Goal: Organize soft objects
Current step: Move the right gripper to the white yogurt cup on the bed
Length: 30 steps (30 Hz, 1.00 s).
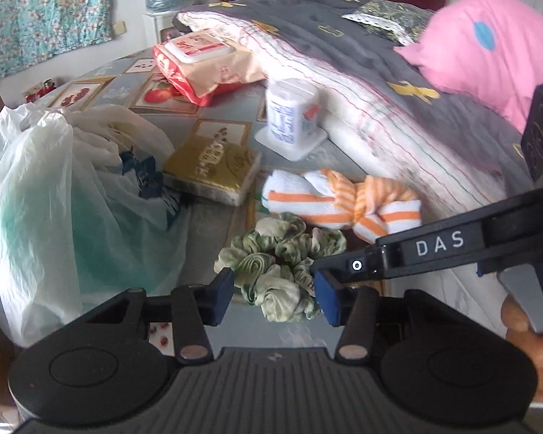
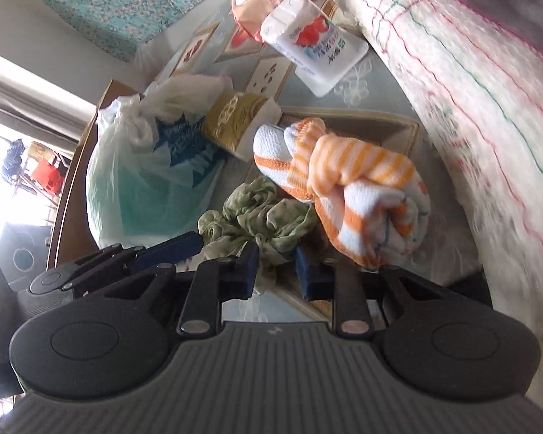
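Right hand-held gripper (image 2: 275, 266) nearly closed around green scrunchie (image 2: 260, 217), orange-striped towel bundle (image 2: 351, 188) touching it, plastic bag (image 2: 144, 181) left, tissue pack (image 2: 239, 123) behind

"das" in white letters on right claw (image 1: 329, 271) arm.

Crinkled green cloth scrunchie (image 1: 278, 271), ribbed terry towel (image 1: 344, 199), thin glossy plastic bag (image 1: 54, 199) — all on a smooth, shiny tablecloth (image 1: 217, 224).

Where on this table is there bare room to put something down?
One bare patch of patterned tablecloth lies between the red and beige wipes pack, the white plastic bag and the white bottle. It is crowded around the green fabric scrunchie, the orange-striped rolled towel and the gold tissue pack.
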Motion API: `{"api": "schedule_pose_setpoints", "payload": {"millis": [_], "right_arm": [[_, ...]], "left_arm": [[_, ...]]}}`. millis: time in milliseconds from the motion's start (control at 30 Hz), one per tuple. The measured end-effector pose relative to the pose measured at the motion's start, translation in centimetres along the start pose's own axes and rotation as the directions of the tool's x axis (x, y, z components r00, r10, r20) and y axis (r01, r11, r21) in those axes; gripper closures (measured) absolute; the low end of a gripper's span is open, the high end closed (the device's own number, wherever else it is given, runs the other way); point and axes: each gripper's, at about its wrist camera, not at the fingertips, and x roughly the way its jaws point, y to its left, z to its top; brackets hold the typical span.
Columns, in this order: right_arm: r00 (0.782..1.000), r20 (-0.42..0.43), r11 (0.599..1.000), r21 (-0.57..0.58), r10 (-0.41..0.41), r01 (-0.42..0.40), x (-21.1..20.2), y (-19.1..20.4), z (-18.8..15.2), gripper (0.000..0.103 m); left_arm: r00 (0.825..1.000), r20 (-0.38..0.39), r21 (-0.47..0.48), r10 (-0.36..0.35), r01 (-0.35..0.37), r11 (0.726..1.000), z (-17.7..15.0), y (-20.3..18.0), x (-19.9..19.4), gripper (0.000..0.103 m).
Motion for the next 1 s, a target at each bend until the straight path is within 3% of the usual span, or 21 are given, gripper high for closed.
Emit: {"api": "schedule_pose_setpoints", "payload": {"millis": [167,267,333,400,567,700,867,1000], "right_arm": [[0.999,0.033,1.000,0.019,0.021,-0.022,1.1,-0.1,1.6,0.079],[0.999,0.035,1.000,0.000,0.023,-0.023,0.2,0.3,1.5,0.076],[0.999,0.038,1.000,-0.016,0.016,-0.016,-0.9,0.4,1.2,0.068],[0.999,0.034,0.999,-0.011,0.032,-0.032,-1.7,0.2,0.7,0.056],[0.999,0.046,0.999,-0.023,0.025,-0.024,-4.4,0.9,-0.3,0.055],[0.995,0.096,0.994,-0.111,0.032,-0.021,-7.3,3.0,0.2,0.055],[0.967,0.249,0.959,-0.255,-0.054,0.119,-8.2,5.9,4.3,0.049],[0.930,0.307,0.893,-0.334,-0.200,0.302,-4.4,6.4,8.0,0.042]], "left_arm": [[0.999,0.028,-0.044,0.044,-0.043,0.998,1.4,0.9,1.0,0.052],[0.998,0.039,-0.055,0.056,-0.053,0.997,1.5,1.0,0.6,0.044],[0.997,0.052,-0.045,0.065,-0.062,0.997,1.3,1.0,0.0,0.035],[0.996,0.060,-0.041,0.069,-0.066,0.997,1.1,1.0,-0.6,0.034],[0.996,0.069,-0.056,0.064,-0.060,0.997,0.8,1.0,-1.9,0.031],[0.993,0.103,-0.062,0.056,-0.050,0.997,0.7,1.1,-3.1,0.030],[0.991,0.126,-0.091,0.049,-0.038,0.995,0.6,1.6,-4.0,0.030],[0.990,0.135,-0.114,0.048,-0.033,0.993,0.3,2.0,-4.3,0.030]]}}
